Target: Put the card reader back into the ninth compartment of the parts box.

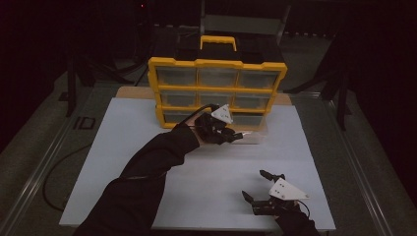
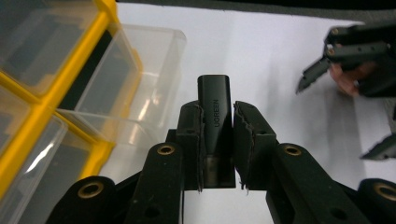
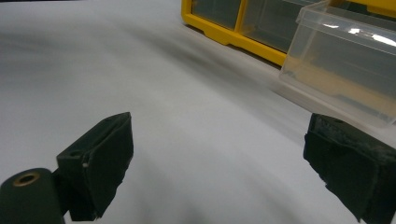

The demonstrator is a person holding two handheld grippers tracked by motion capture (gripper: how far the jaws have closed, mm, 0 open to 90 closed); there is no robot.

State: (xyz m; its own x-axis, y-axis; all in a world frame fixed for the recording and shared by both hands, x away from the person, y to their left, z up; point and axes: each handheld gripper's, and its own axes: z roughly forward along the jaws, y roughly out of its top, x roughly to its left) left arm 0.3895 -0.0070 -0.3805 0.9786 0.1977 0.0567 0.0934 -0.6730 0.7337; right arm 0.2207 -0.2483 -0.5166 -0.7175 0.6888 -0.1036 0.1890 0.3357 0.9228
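Jaws clamp one black adapter (image 2: 215,116) — one drawer (image 2: 140,79) out, nine compartments

A yellow-framed plastic drawer cabinet (image 1: 216,86) stands at the far edge of the white table (image 1: 147,162). Its clear plastic drawer (image 2: 140,88), pulled out, lies before it. The small black adapter (image 2: 215,116) sits between the left gripper (image 2: 217,140) jaws, right of the drawer.

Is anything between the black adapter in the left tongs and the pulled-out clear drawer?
Nothing visible. The left tongs grip the black adapter, and the pulled-out clear drawer sits open-topped just beside it. The right tongs wait open, well off to the side.
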